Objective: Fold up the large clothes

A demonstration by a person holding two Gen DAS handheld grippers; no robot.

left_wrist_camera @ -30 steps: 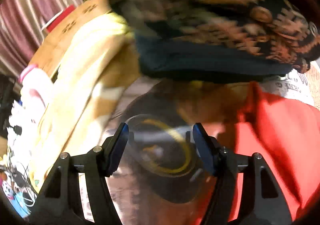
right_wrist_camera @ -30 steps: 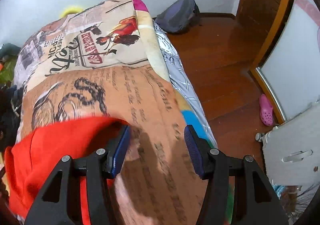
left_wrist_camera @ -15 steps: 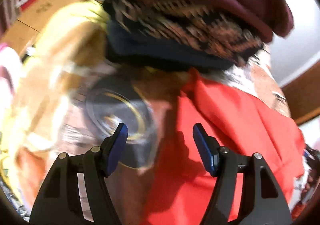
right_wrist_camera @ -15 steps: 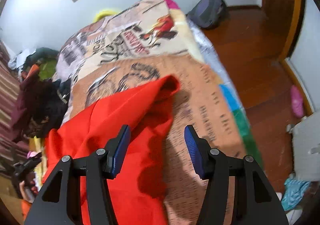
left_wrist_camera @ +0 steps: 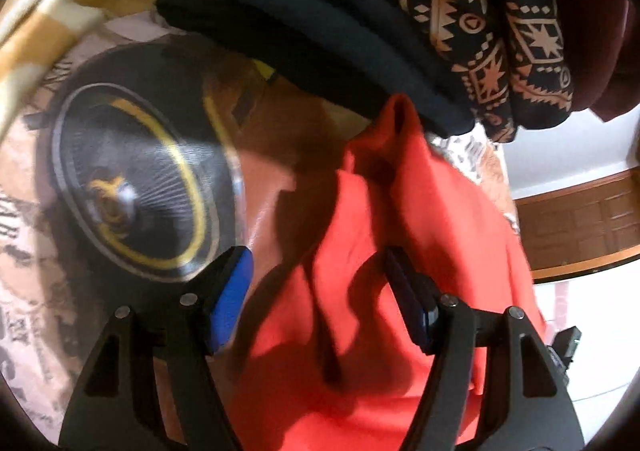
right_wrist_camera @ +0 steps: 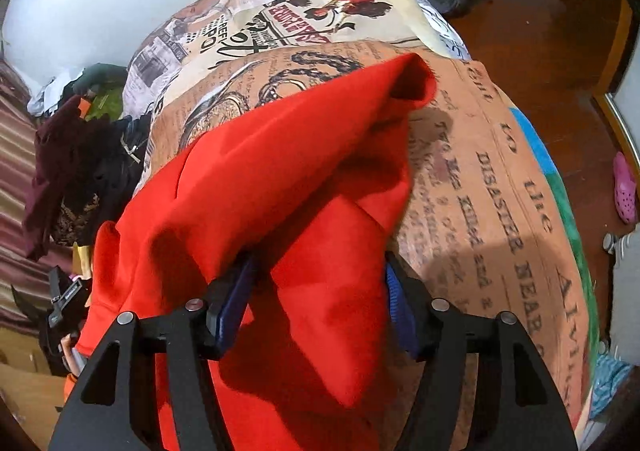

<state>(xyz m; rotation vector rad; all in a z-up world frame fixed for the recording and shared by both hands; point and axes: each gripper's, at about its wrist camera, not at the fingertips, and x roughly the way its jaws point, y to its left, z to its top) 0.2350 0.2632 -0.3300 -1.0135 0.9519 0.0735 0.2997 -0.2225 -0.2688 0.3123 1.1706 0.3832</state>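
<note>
Right tongs [right_wrist_camera: 316, 303] opening, red garment [right_wrist_camera: 280, 179] bunched between, pads not clearly pinching. Left tongs [left_wrist_camera: 320, 303] wide, over same cloth [left_wrist_camera: 400, 231]. Lies rumpled on bed [right_wrist_camera: 500, 211]. Soft, light, floppy, probably slippery; best pinched at corner or hem.

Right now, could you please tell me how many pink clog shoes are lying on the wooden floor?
1: a pink clog shoe lies on the wooden floor at the right edge of the right wrist view; its mate may be hidden.
</note>
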